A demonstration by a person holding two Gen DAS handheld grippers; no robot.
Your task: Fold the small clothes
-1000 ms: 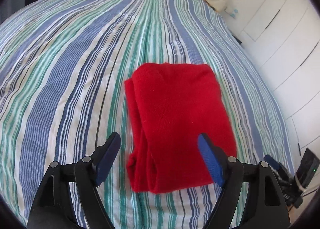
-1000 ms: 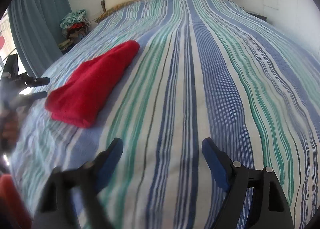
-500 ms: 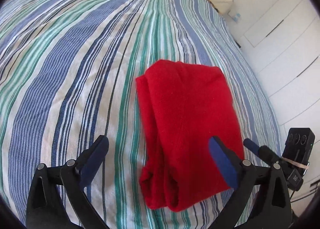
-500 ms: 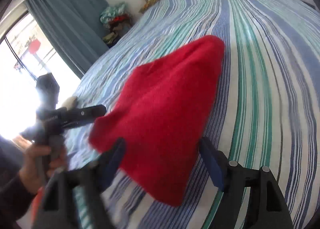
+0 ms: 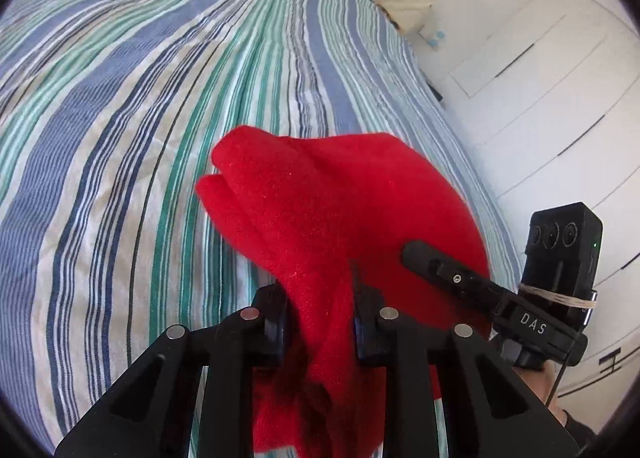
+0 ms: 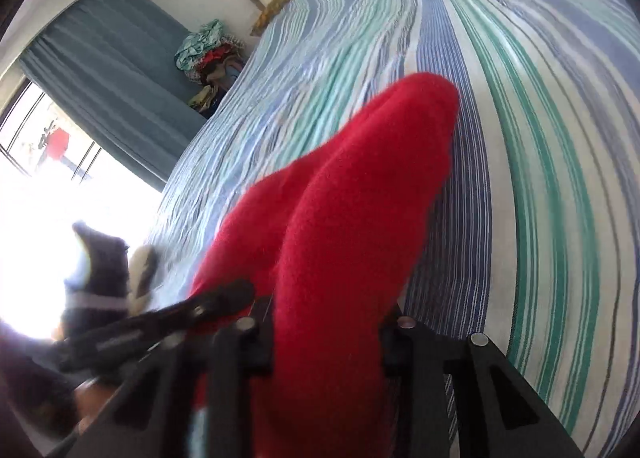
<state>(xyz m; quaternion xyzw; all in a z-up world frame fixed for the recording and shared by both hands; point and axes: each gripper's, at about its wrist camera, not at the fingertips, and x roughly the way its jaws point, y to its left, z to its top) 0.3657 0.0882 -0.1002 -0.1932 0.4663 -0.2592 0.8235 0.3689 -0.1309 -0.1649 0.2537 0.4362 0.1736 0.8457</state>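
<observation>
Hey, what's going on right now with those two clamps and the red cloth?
Left gripper shut on red garment. Right gripper shut on it too. Near end bunched in both, far end on striped bed. Nothing in the way.

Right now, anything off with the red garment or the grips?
Nothing damaged or spilled. The red garment is bunched, not flat: the left tool and the right tool both pinch its near end, folds thick between the fingers. The far end rests on the striped bedspread.
</observation>
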